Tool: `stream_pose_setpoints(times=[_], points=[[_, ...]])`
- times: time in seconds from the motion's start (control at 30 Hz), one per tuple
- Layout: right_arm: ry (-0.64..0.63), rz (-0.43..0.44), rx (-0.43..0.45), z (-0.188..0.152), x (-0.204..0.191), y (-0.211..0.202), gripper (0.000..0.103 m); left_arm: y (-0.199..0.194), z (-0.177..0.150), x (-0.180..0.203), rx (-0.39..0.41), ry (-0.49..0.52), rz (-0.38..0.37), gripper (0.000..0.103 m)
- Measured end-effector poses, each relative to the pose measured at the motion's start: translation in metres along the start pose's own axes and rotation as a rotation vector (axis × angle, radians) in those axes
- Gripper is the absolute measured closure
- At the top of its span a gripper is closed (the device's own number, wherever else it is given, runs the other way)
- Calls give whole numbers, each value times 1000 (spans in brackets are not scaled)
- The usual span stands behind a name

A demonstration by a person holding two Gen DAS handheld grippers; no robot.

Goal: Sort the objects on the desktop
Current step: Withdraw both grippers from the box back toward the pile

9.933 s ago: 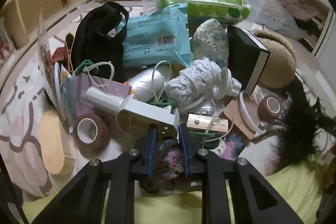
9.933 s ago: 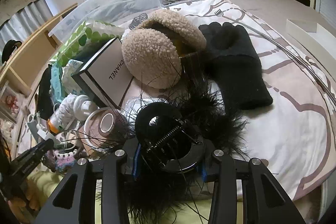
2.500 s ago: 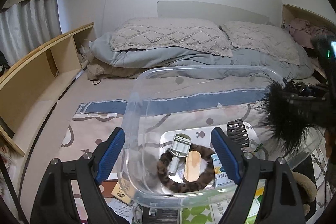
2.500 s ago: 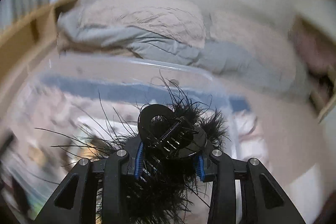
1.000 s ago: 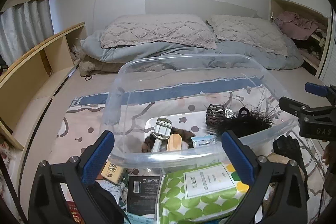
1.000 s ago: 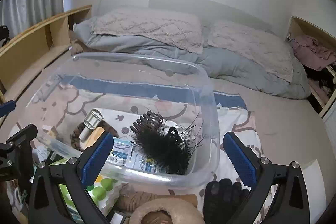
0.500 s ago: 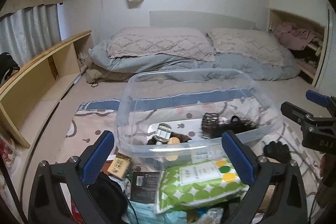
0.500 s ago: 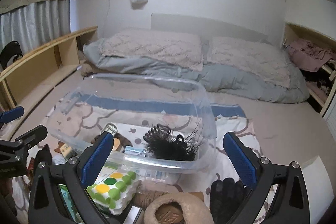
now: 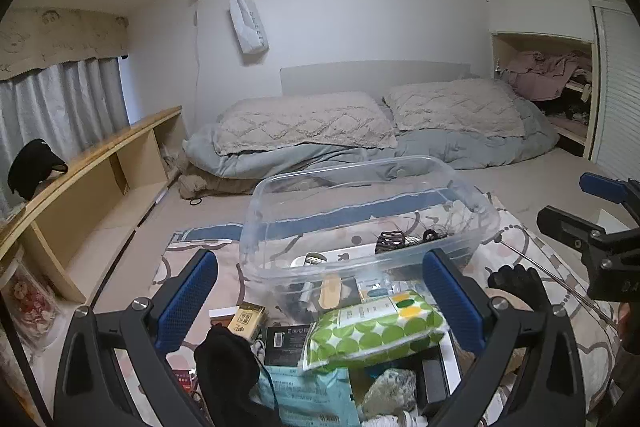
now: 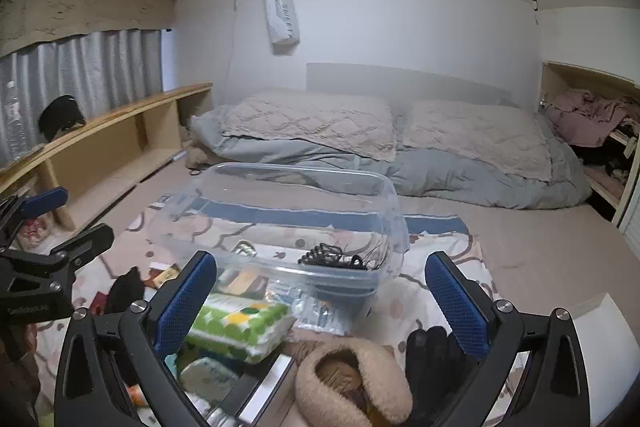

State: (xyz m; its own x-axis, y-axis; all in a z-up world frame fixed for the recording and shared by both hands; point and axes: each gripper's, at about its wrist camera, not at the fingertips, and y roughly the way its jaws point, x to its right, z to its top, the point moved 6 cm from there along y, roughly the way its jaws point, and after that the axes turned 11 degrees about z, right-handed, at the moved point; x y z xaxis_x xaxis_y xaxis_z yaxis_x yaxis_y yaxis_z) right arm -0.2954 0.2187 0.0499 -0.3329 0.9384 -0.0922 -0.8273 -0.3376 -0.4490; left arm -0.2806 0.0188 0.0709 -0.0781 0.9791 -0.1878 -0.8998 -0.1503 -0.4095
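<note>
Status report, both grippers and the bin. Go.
Left gripper open, empty. Right gripper open, empty. Feathered hair clip inside clear bin. Nothing blocking.

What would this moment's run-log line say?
left gripper: open, empty | right gripper: open, empty | feather clip: in bin | pile: unsorted

Letters "DA" in white on the right gripper (image 9: 600,211), rest cut off. Print on green-dotted pack (image 9: 376,327) and hanging white pouch (image 9: 249,25) too small to read.
</note>
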Motion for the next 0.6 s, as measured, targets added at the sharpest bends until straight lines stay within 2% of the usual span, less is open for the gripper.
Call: stream_pose_setpoints(times=[0.3, 0.6], points=[[-37, 8, 62, -16, -8, -39, 0, -38, -14, -5, 43, -6, -18, 0], [-61, 17, 121, -34, -15, -71, 0, -65, -25, -23, 62, -92, -57, 0]])
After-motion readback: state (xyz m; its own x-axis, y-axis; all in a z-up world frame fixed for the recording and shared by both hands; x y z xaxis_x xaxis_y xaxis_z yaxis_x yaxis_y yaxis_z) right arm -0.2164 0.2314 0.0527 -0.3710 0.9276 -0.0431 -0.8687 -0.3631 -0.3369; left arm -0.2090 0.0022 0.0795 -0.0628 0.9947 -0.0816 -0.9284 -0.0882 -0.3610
